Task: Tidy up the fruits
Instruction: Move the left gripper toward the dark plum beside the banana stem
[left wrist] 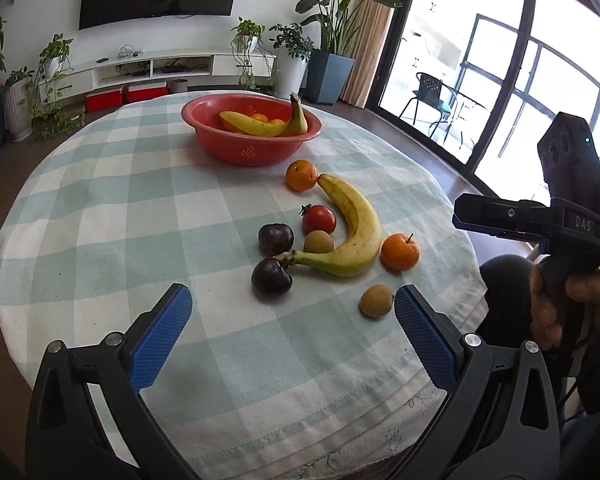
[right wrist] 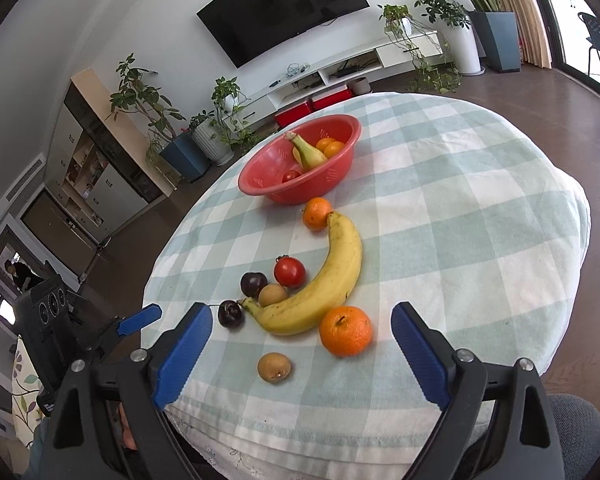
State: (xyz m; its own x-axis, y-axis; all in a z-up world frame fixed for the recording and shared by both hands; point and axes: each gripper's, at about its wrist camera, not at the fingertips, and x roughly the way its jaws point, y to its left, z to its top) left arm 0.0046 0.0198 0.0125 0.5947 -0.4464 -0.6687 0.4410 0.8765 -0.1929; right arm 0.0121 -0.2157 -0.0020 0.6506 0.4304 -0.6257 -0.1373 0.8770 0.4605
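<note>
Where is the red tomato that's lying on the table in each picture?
Left wrist view: the tomato lies right of centre, left of the big banana's inner curve, above a brown kiwi.
Right wrist view: the tomato sits near the middle, left of the same banana, beside a dark plum.
Shared landmark: the red bowl beyond it, at the far side of the table.

Glossy plastic bowl (left wrist: 252, 136), woven tablecloth (left wrist: 100, 220)

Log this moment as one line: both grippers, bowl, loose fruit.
left hand-held gripper: open, empty | right hand-held gripper: open, empty | red bowl: banana, oranges, tomato | loose fruit on tablecloth
</note>
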